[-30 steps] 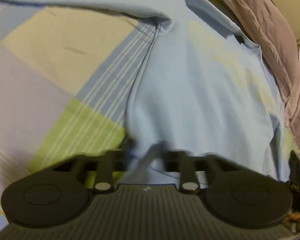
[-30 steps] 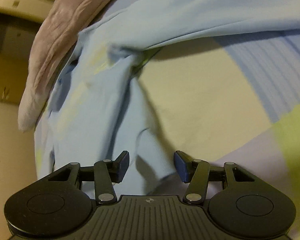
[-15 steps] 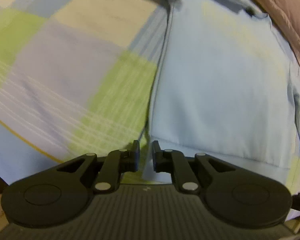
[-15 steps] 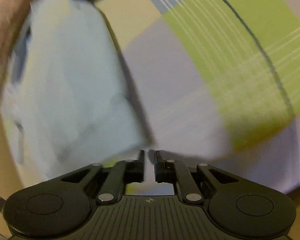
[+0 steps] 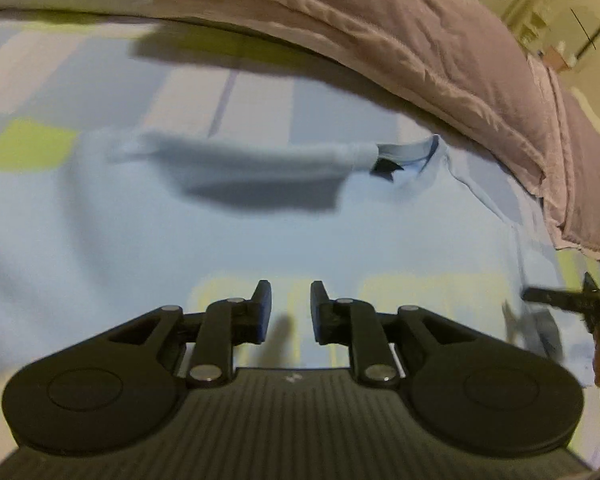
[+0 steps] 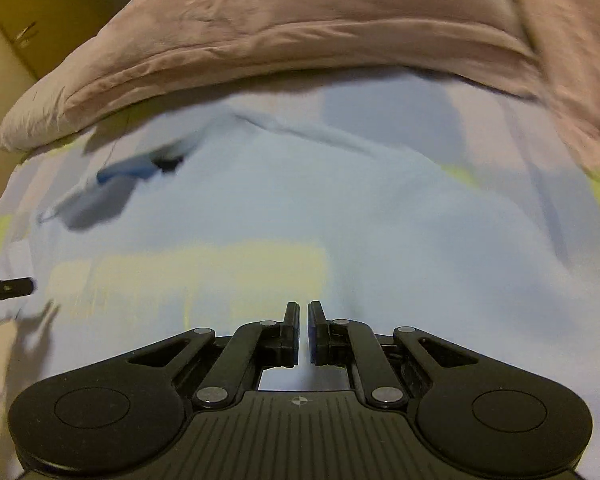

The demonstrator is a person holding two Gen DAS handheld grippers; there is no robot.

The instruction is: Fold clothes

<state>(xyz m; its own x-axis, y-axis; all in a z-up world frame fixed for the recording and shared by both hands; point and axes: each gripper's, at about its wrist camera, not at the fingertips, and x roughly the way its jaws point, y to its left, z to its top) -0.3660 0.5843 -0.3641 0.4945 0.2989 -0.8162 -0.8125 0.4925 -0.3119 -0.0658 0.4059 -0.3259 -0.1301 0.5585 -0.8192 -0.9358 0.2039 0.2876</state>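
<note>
Both views now face pink duvet behind checked bedsheet.

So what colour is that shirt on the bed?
Light blue shirt, pale yellow print; clearest in the left wrist view.

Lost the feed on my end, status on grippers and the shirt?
Left gripper open, empty, over shirt. Right gripper nearly shut, nothing visible between fingers. Light blue shirt spread on checked bedsheet, one sleeve folded across. Pink duvet bunched beyond collar, not blocking.
</note>
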